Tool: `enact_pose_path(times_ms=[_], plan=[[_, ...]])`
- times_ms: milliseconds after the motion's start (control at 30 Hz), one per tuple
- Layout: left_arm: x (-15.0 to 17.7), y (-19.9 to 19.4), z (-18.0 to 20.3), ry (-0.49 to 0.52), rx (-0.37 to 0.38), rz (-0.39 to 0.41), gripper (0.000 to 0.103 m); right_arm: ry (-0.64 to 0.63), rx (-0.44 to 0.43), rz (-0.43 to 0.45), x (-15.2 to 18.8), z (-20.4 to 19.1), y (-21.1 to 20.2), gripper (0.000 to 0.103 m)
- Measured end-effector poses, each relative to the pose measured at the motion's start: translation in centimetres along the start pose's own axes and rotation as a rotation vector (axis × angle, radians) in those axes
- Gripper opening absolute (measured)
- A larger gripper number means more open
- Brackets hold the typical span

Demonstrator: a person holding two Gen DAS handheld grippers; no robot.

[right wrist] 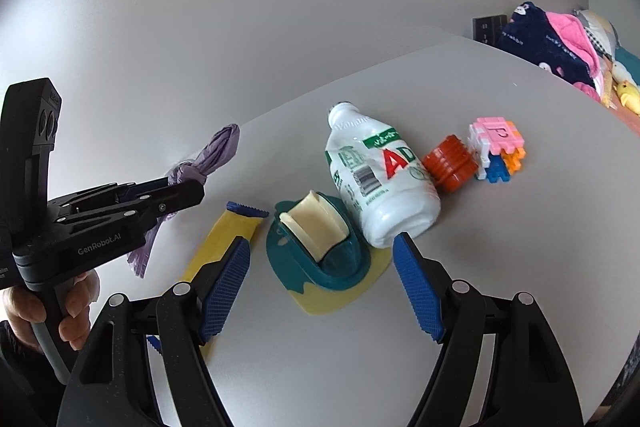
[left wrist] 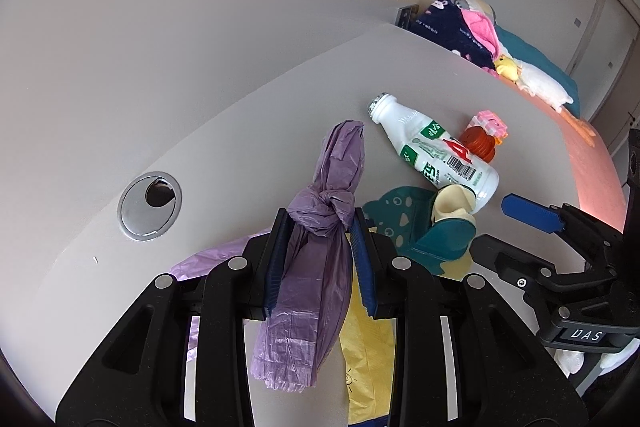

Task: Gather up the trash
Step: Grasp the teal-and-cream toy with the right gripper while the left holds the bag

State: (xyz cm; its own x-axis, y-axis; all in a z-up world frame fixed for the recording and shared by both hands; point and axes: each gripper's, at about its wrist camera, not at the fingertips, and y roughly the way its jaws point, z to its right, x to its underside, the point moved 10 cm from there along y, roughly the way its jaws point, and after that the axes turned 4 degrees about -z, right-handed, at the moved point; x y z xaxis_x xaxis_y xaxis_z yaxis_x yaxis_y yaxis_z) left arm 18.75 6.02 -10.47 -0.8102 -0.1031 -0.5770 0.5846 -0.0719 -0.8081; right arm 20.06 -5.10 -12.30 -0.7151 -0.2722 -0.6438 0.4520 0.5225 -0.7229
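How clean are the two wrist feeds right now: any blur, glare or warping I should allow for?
Left wrist view: sharp; fisheye bends the desk edge; a pink glow tints the desk's far right; the purple bag in the left gripper is crisp. Right wrist view: equally warped, evenly lit; the tape dispenser base looks slightly smeared.

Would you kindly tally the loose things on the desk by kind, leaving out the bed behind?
Purple plastic bag: 1
White drink bottle: 1
Yellow wrapper: 1
Teal tape dispenser: 1
Orange ribbed cap: 1
Toy block cluster: 1
Total: 6
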Motion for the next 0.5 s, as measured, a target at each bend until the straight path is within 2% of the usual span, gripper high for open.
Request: enact_pose_path(times_ms=[200,333,400,433,500], plan=[[0.1,0.5,-0.4,-0.020,0.013,-0.015,0.031,-0.076,0.018,-0.007,-0.4,-0.8,1.8,0.076],[-0.1,0.8,-0.2,-0.020,0.016,-0.018,0.031,-0.078,0.028,-0.074,0.6,-0.5,3.6,0.075],[-0.1,0.9,-0.2,-0.019,0.017,-0.020,0.031,-0.069,0.029,-0.084,1.0,-0.3,4.0,0.056],[-0.1,0.9,-0.2,-0.019,0.017,-0.021,0.031,-0.067,0.035,-0.087,1.0,-0.2,4.0,0.051],[-0.1,1.0,-0.2,-0.018,0.016,-0.025,0.031,-0.051,0.032,-0.098,1.2,-0.1,3.9,0.050]])
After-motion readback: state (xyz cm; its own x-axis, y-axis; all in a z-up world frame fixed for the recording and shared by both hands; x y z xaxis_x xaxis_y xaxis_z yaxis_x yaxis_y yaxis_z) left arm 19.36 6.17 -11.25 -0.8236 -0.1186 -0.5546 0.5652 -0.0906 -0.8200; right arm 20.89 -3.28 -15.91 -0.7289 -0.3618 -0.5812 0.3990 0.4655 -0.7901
